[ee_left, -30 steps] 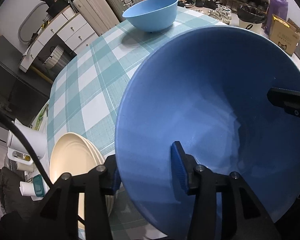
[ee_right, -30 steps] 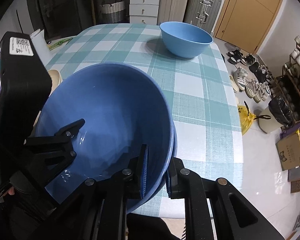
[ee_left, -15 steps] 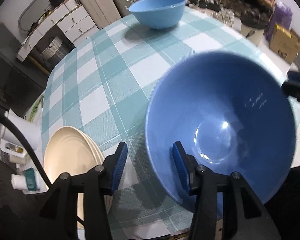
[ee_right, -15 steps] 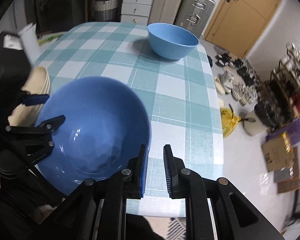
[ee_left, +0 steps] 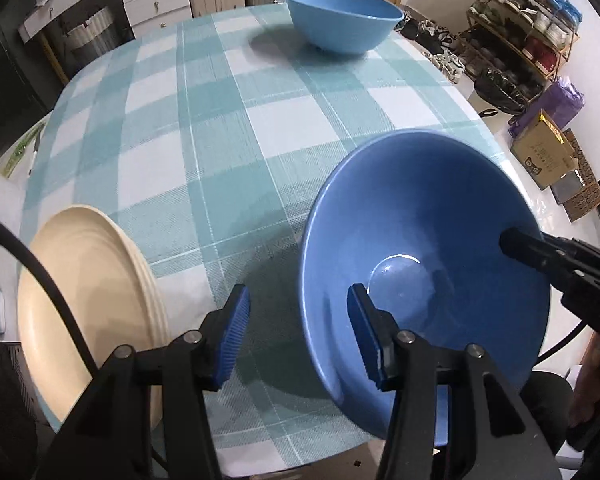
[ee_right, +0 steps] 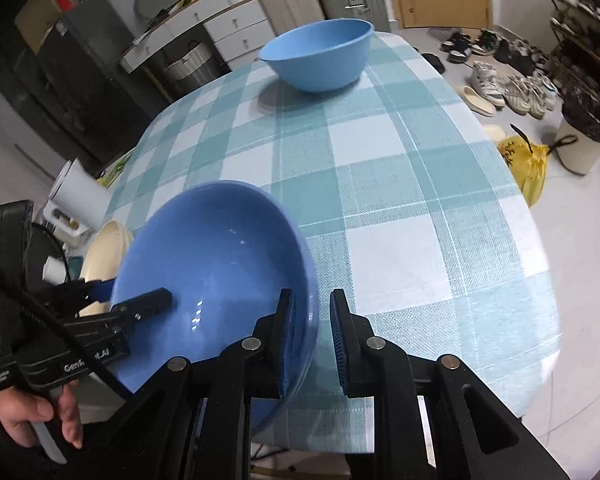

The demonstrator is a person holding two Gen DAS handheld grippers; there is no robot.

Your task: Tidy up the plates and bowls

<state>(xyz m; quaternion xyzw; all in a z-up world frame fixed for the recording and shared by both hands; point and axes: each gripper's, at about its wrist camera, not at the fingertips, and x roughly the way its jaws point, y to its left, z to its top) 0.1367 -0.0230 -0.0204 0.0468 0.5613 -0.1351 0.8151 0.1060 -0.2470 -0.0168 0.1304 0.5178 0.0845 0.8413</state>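
Observation:
A large dark blue bowl (ee_left: 424, 248) is tilted at the near edge of the checked table; it also shows in the right wrist view (ee_right: 216, 268). My left gripper (ee_left: 298, 328) is open, its jaws straddling the bowl's left rim without pinching it. My right gripper (ee_right: 312, 332) straddles the bowl's right rim with a small gap showing. A lighter blue bowl (ee_left: 342, 18) stands at the far end, also in the right wrist view (ee_right: 318, 58). A stack of cream plates (ee_left: 80, 304) lies at the near left.
The teal checked tablecloth (ee_left: 220, 120) covers the table (ee_right: 400, 184). A white jug (ee_right: 78, 196) stands at the left edge. Shoes, a shoe rack (ee_left: 528, 4), bags and a cardboard box (ee_left: 548, 152) lie on the floor to the right. Drawers and suitcases stand behind.
The dark blue bowl has come down from close to the cameras toward the table's near edge. My left gripper has opened off its rim. The right gripper's jaws have spread slightly.

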